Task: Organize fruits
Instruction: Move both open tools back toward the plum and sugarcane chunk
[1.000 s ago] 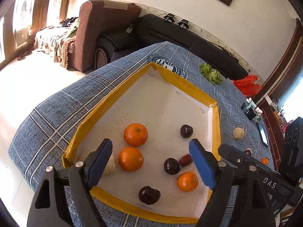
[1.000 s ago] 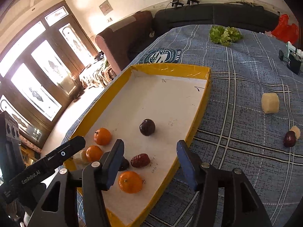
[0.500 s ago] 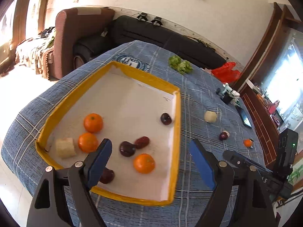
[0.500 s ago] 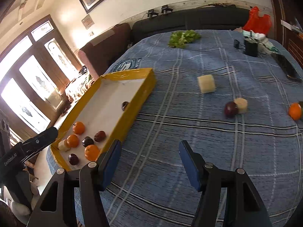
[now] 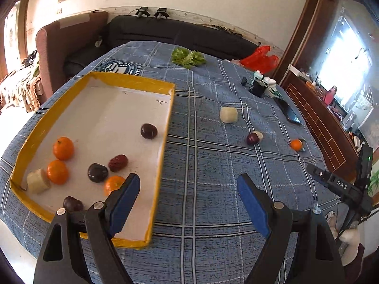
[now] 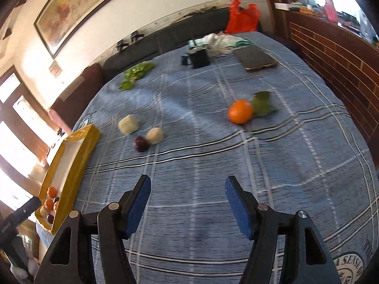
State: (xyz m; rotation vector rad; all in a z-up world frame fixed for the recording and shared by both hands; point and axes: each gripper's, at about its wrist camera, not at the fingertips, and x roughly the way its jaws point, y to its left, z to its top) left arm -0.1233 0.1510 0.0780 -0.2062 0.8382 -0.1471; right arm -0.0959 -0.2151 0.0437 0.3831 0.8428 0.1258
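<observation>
Near the bench's right edge, an orange (image 6: 240, 112) w/ leaf is faced by empty, wide-open right tongs (image 6: 187, 203); if pinched off-centre, it could be rolled away.

blue plaid tablecloth (image 5: 203, 165), yellow-rimmed tray (image 5: 132, 80)

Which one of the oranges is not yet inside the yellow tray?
The orange lying on the blue cloth, with a green leaf beside it. The other three oranges lie in the tray.
</observation>
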